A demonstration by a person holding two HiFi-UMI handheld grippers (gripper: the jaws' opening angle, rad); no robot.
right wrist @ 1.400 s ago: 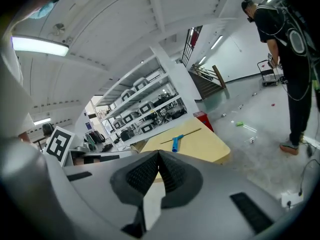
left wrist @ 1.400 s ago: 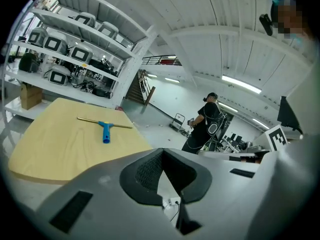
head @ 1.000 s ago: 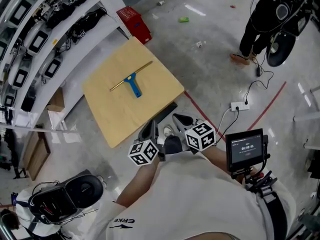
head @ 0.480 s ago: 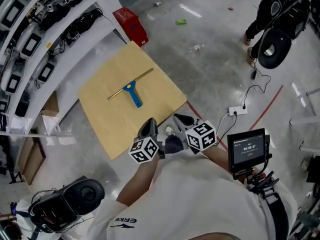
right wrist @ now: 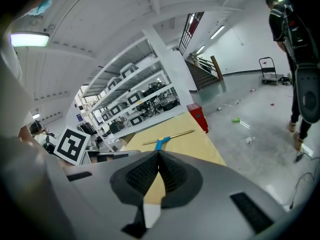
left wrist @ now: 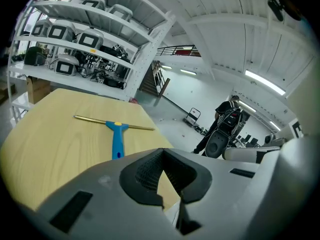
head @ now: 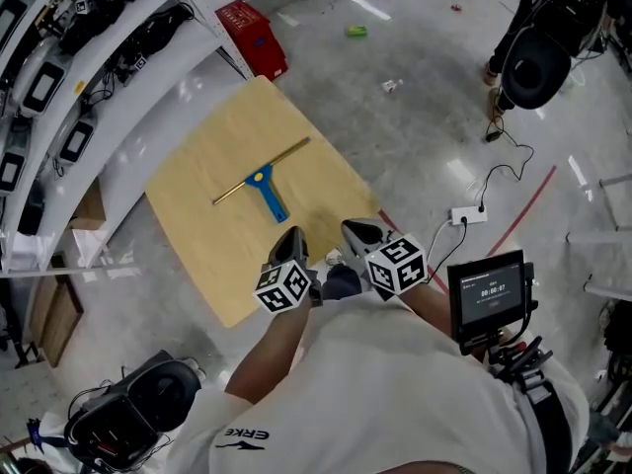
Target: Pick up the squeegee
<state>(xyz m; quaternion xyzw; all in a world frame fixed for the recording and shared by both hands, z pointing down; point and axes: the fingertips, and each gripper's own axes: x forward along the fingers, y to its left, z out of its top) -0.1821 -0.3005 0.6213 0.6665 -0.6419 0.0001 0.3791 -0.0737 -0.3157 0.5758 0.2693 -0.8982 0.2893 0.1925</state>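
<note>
Hovering low-centre, left claw [head: 292, 239] & right claw [head: 352, 230] both pressed together, empty. Risk: arriving shut, they'd shove blue-handled brass-railed squeegee [head: 260, 180] across pale wooden table [head: 197, 227].

White ERKE logo [head: 242, 434], seen upside down, on the person's light shirt [head: 395, 393], at seven o'clock in the head view. Small screen [head: 486, 289], at four o'clock: a row of digits, too small to read.
</note>
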